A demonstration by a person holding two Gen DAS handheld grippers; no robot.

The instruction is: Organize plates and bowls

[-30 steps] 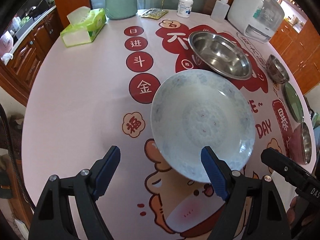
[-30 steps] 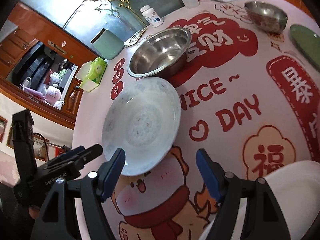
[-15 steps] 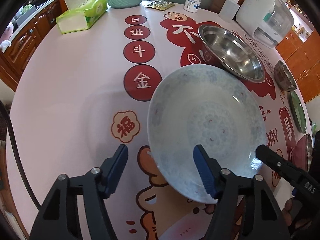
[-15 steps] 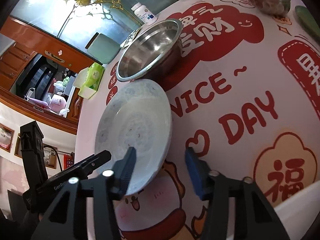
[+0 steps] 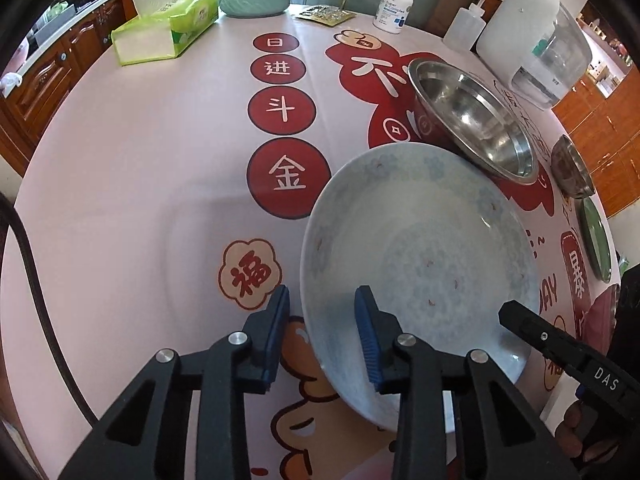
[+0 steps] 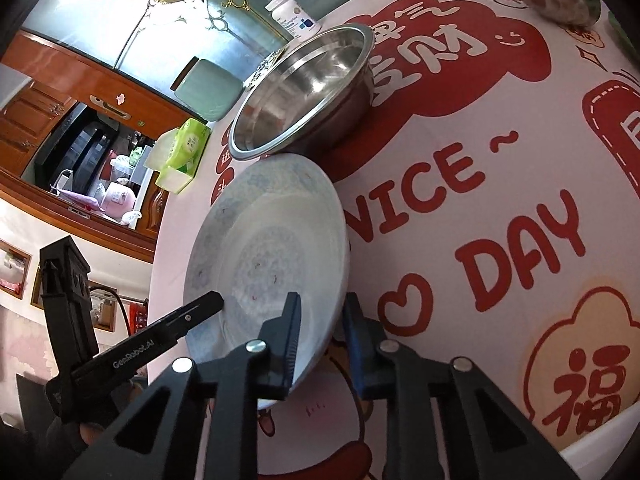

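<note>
Now both grippers straddle opposite rims of the pale plate [image 5: 420, 256], left gripper [image 5: 322, 336] and right gripper [image 6: 320, 340] jaws narrower than before, just closing, pads not plainly pressing, steel bowl [image 5: 472, 120] touching upper right, bare desk [image 5: 140, 200] at left.

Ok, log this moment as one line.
phase: grasp | left tool: closing over near rim of blue plate | right tool: closing over its opposite rim | plate: on tablecloth

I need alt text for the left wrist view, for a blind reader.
The left gripper straddles the near rim of a pale blue plate, its jaws having just been closing. A steel bowl stands behind on the printed tablecloth.
</note>
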